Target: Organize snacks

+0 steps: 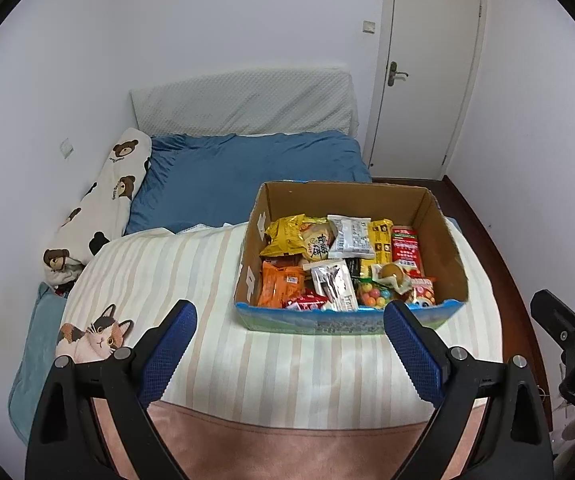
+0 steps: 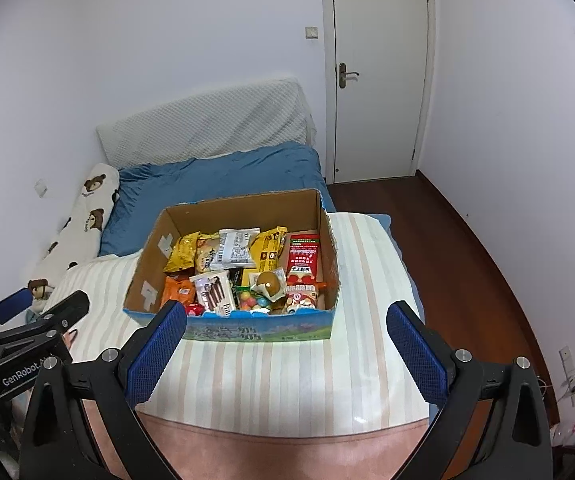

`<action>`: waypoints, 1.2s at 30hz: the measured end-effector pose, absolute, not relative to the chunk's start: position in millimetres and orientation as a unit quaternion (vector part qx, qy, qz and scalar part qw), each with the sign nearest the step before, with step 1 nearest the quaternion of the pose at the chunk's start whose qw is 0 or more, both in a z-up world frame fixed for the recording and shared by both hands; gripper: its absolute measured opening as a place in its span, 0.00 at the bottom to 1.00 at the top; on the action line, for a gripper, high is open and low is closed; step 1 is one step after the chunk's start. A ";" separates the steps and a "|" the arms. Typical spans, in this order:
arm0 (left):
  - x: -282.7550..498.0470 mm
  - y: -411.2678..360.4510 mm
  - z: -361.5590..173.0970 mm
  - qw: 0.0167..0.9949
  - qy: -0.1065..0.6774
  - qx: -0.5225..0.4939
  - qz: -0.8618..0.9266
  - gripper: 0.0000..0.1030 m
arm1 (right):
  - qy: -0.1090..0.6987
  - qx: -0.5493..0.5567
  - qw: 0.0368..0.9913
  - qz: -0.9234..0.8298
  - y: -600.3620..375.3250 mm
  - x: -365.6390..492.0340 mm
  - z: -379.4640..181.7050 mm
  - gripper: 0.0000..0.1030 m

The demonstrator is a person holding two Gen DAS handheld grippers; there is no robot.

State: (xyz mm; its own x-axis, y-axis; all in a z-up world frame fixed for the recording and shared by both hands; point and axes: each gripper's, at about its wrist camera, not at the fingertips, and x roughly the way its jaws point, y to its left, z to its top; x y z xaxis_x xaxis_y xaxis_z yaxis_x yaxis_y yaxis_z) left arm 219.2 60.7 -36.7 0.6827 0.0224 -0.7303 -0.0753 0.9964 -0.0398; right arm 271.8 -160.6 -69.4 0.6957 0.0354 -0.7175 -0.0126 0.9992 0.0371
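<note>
An open cardboard box (image 1: 447,256) (image 2: 147,264) with a blue printed front stands on the striped blanket. It holds several snack packets: yellow bags (image 1: 285,234) (image 2: 183,254), an orange bag (image 1: 277,282) (image 2: 177,288), a red pouch (image 1: 407,250) (image 2: 303,258), white packets (image 1: 349,234) (image 2: 235,250) and a bag of coloured candy balls (image 1: 371,294) (image 2: 249,300). My left gripper (image 1: 289,320) hangs open in front of the box, empty. My right gripper (image 2: 287,322) is open too, just before the box's front wall. Each gripper shows at the edge of the other's view.
The bed carries a striped blanket (image 1: 167,272) (image 2: 367,264) with a cat print (image 1: 95,334), a blue duvet (image 1: 227,168), a bear-print pillow (image 1: 103,204) and a white headboard cushion (image 1: 243,100). A shut white door (image 2: 379,72) and dark wood floor (image 2: 467,260) lie to the right.
</note>
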 end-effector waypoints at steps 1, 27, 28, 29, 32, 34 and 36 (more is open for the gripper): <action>222.8 60.8 -38.6 0.916 0.400 -0.033 0.027 0.93 | 0.393 0.016 0.919 0.013 -160.5 278.1 -72.9 0.99; 271.1 48.0 -74.2 0.895 0.446 -0.011 0.010 1.00 | 0.429 0.011 0.903 -0.024 -162.0 321.5 -113.8 1.00; 271.5 48.4 -74.1 0.895 0.446 -0.012 0.009 1.00 | 0.428 0.010 0.903 -0.025 -162.0 321.5 -114.0 1.00; 272.3 49.2 -74.3 0.895 0.445 -0.012 0.010 1.00 | 0.427 0.010 0.904 -0.027 -163.0 320.2 -112.8 1.00; 272.3 49.7 -73.1 0.896 0.443 -0.013 0.010 1.00 | 0.426 0.010 0.904 -0.028 -163.4 318.2 -111.1 1.00; 271.6 50.5 -72.6 0.897 0.441 -0.014 0.011 1.00 | 0.425 0.010 0.905 -0.028 -163.4 317.4 -110.1 1.00; 270.7 51.2 -71.3 0.898 0.439 -0.015 0.011 1.00 | 0.423 0.010 0.905 -0.028 -162.7 317.0 -109.1 1.00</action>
